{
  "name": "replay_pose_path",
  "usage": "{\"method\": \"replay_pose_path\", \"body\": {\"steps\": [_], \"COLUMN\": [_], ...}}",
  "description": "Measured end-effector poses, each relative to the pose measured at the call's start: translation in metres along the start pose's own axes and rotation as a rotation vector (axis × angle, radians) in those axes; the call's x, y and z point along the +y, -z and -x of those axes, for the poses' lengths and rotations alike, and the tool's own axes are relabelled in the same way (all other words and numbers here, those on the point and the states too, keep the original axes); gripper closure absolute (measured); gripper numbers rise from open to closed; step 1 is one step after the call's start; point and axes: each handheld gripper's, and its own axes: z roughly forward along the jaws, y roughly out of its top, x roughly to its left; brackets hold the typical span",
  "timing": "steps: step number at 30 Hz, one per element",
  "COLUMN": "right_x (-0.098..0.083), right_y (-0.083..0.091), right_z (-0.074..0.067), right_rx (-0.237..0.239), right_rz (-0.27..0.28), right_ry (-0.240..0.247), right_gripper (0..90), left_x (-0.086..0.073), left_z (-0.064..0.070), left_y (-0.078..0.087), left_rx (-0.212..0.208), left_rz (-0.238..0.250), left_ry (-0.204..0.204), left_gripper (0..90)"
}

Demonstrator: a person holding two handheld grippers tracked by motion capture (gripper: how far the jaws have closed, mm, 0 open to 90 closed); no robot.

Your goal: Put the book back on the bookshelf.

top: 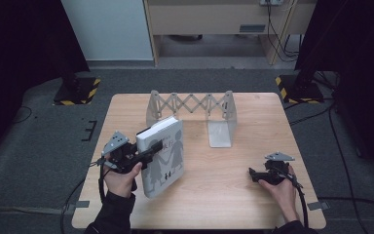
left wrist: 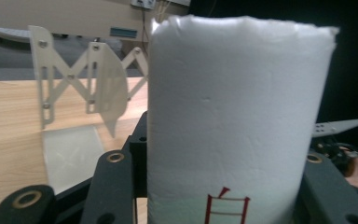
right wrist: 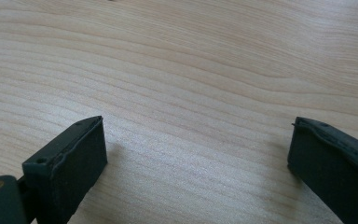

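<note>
**Book lifted, not yet shelved**

The left gripper (top: 152,148) clamps a white book (top: 164,156) at centre left of the high view, tilted, its lower corner near or on the table (top: 233,180). The folding rack (top: 191,105) at upper centre stands empty, so placing the book there appears to remain. The right gripper (top: 254,174) rests at lower right, jaws wide apart, holding nothing. The spine shows a red character, "白" (left wrist: 227,207); the cover's grey figures and characters are too small to read.

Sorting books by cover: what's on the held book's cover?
Grey book, dark silhouette figures holding hands; high view.
</note>
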Motion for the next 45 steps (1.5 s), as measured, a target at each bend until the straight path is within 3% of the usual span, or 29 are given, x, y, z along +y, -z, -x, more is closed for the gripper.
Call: {"method": "replay_pose_path", "body": {"steps": [11,22,27,33,45], "right_x": [0.0,0.0,0.0,0.0,0.0], "right_y": [0.0,0.0,0.0,0.0,0.0], "right_z": [0.0,0.0,0.0,0.0,0.0], "right_rx": [-0.002,-0.002,-0.002,-0.002,-0.002], "right_rz": [0.001,0.0,0.0,0.0,0.0], "right_ry": [-0.003,-0.003,-0.003,-0.003,-0.002], "right_gripper": [4.5,4.5,4.5,4.4,4.2], "left_x": [0.024,0.04,0.048,0.051,0.043], "left_z": [-0.023,-0.041,-0.049,-0.053,-0.059], "left_y": [-0.008,-0.032,-0.044,-0.059,-0.084], "left_rx": [0.104,0.195,0.219,0.252,0.298], "left_rz": [0.037,0.049,0.065,0.042,0.074], "left_ry": [0.001,-0.017,-0.006,-0.015,-0.011], "left_gripper": [52.2,52.2,52.2,52.1,52.2]}}
